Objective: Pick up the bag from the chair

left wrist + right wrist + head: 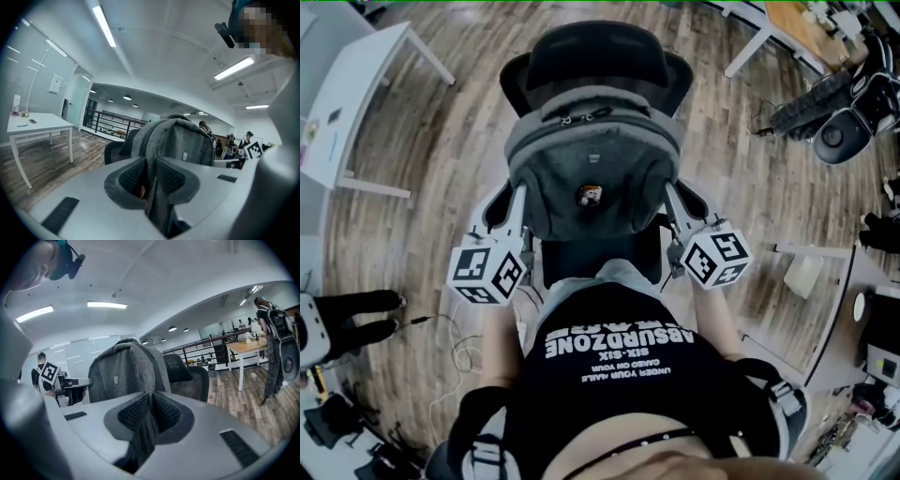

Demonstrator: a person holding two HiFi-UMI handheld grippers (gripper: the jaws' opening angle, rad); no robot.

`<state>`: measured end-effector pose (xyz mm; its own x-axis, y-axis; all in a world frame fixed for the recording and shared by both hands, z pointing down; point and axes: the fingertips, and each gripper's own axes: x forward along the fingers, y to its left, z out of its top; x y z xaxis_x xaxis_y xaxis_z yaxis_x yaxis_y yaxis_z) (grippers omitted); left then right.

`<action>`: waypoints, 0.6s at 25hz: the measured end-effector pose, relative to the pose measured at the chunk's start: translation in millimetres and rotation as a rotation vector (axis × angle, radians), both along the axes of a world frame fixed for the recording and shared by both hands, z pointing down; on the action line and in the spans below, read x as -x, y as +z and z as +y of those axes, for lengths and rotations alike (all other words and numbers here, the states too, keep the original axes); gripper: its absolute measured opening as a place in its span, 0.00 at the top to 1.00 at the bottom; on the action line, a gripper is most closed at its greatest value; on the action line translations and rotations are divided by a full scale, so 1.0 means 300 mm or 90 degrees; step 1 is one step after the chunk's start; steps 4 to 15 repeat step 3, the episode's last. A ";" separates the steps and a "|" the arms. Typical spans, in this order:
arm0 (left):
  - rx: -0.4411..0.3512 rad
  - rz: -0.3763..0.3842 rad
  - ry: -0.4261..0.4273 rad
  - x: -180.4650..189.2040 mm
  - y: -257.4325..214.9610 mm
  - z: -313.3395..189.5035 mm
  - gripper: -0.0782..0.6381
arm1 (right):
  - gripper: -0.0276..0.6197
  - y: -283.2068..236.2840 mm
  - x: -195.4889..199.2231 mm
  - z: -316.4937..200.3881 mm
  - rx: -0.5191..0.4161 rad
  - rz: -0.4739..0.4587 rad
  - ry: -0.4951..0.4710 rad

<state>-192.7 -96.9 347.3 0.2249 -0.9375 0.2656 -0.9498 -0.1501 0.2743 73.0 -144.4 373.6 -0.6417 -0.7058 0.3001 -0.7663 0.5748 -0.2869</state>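
A grey backpack (591,164) hangs upright in front of a black office chair (598,58), above its seat (598,251). My left gripper (516,208) is shut on the bag's left strap, and my right gripper (677,204) is shut on the right strap. In the left gripper view a grey strap (155,197) is pinched between the ribbed pads (132,176), with the backpack (176,140) just beyond. The right gripper view shows a dark strap (144,434) clamped between the pads (165,412), the backpack (124,373) behind it and the chair (190,380) to its right.
A white table (358,86) stands at the far left. Black bags and a helmet-like object (832,117) lie on the wooden floor at the upper right. Cables (455,342) trail on the floor at the lower left. A desk edge (830,295) runs along the right.
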 end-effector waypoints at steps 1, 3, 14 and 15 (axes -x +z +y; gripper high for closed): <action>0.001 -0.001 0.000 -0.001 0.000 0.001 0.78 | 0.88 0.001 -0.001 0.001 0.001 0.000 0.000; 0.002 -0.002 -0.001 -0.003 -0.001 0.003 0.78 | 0.88 0.001 -0.003 0.004 0.002 0.000 0.000; 0.002 -0.002 -0.001 -0.003 -0.001 0.003 0.78 | 0.88 0.001 -0.003 0.004 0.002 0.000 0.000; 0.002 -0.002 -0.001 -0.003 -0.001 0.003 0.78 | 0.88 0.001 -0.003 0.004 0.002 0.000 0.000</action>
